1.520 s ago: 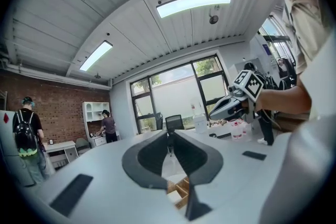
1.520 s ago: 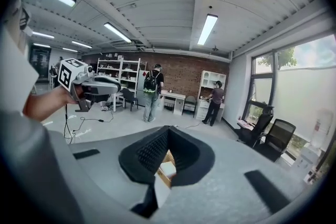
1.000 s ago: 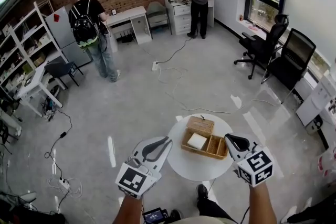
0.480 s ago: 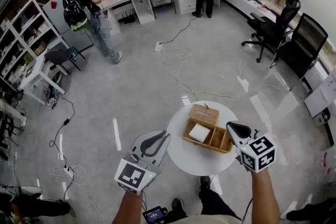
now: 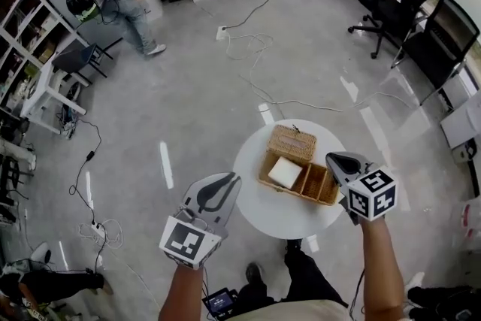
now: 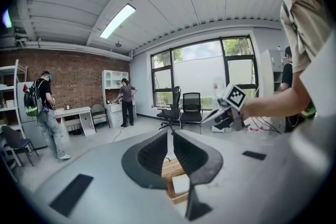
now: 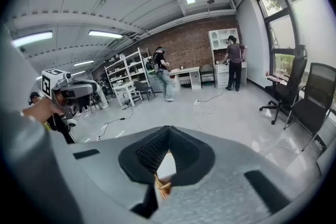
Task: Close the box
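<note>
Both my tongs are pinched together on nothing, left gripper [image 5: 234, 180] and right gripper [image 5: 331, 157]. Wicker box [image 5: 310, 181] sits between them on the round table [image 5: 276, 220], around 4 o'clock in the head view, lid [image 5: 291, 143] flipped open.

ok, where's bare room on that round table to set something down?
Biggest bare patch: near half of the table, between the box and the person-side rim. Narrow strip left of the box, toward the left tool. Crowded: open lid on the far side; right tool at the box's right end.

No readable text, labels or signs
</note>
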A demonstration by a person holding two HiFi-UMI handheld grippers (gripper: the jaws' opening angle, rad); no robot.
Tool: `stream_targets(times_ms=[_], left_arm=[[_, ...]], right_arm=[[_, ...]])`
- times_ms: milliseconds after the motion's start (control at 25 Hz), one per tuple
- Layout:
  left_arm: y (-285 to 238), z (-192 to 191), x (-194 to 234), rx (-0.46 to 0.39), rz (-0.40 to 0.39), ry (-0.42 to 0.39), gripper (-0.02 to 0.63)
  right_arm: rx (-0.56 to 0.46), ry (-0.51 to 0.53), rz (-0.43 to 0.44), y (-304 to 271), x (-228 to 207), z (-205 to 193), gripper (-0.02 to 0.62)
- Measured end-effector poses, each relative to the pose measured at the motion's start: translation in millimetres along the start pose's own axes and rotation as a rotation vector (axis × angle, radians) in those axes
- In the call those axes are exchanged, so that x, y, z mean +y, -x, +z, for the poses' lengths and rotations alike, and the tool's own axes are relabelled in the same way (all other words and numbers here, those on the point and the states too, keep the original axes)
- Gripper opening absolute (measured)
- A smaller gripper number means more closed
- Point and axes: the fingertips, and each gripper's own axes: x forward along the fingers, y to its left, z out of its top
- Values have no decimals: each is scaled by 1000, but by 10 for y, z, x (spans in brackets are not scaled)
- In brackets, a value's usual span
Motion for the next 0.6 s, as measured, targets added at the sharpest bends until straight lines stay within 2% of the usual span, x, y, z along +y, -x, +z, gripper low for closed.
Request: stream_targets(times_ms=[360, 600], left_arm=[[-353, -388, 168, 64, 1, 72, 35], [-539, -579, 285, 67, 21, 90, 35]], right_arm=[[58, -118, 38, -579, -358, -403, -6], [80, -279, 90, -909, -562, -646, -6]])
